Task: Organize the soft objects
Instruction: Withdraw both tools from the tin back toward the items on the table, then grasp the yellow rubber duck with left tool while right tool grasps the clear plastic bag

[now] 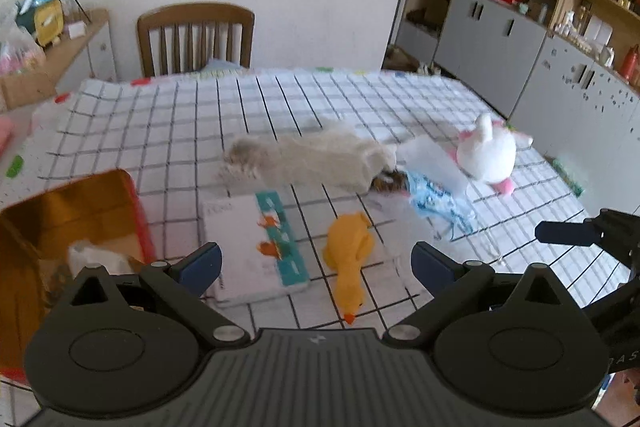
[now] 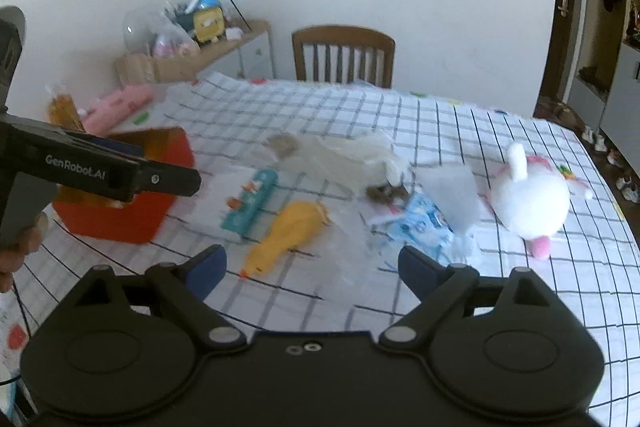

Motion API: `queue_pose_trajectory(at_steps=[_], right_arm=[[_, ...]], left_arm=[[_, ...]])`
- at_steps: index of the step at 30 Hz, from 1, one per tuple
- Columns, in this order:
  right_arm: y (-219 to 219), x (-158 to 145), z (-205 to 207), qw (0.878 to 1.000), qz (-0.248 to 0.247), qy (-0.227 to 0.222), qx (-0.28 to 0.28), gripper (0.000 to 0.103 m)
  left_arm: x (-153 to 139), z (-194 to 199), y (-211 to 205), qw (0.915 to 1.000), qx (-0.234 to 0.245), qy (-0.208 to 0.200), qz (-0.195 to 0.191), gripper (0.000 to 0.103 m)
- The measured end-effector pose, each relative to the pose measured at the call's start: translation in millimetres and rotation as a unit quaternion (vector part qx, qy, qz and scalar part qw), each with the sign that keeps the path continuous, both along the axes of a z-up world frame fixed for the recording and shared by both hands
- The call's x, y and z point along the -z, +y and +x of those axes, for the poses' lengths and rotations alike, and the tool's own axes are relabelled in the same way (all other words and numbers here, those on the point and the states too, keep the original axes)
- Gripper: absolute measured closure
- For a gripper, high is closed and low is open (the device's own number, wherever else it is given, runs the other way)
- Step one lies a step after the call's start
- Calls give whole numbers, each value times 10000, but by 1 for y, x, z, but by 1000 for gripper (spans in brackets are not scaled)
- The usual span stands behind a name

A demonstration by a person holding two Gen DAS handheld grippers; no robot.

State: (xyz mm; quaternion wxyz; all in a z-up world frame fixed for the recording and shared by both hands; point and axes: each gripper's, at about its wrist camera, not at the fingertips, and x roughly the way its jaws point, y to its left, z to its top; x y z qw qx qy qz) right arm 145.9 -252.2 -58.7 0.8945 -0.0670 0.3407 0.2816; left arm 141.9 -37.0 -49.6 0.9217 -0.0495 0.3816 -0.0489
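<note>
Left wrist view: surface [image 1: 200, 115] is lying wide and bare at its far half, giving open room.
Red box [image 1: 132, 195]: is sitting at the near left corner; a careless swing risks clipping its rim.
White plush [image 1: 486, 155]: is resting near the right edge and risks rolling off.
Furry toy [image 1: 304, 159]: is lying mid-surface, overlapping blue cloth [image 1: 436, 199], so one could drag the other.
Yellow duck [image 1: 350, 255]: is lying just ahead of the left tongs [image 1: 316, 261].
Tongs: both are gaping wide, holding nothing; right tongs [image 2: 312, 269] are hovering close beside the left, risking a bump.
</note>
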Motion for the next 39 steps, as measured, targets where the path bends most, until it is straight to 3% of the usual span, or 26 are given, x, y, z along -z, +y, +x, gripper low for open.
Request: queue_pose_trajectory(at_steps=[9,22,24,26,30,32,39], right_arm=[[-3,36,26,9988,-251,359,-215,11],[7,68,63,9964,-223,770,-274,27],[10,71,67,9965,-273,742,-264,33],[10,73,71,9968,-312,707,-201,46],[2,73,78,9971,-193,724,-125,62],[-2,75,82,9970,-262,721,-42,69],[-11,79,86,9958,-99,914,31,75]], left_arm=[[40,34,-26,9996,114,233,126,1],[69,84,-42,9989,182,345,259,1],[72,89,-43,9988,192,362,258,1],[75,92,-44,9986,196,401,267,2],[79,95,-43,9986,188,417,263,3],[80,96,-43,9986,194,426,258,7],[87,96,-55,9962,513,542,440,45]])
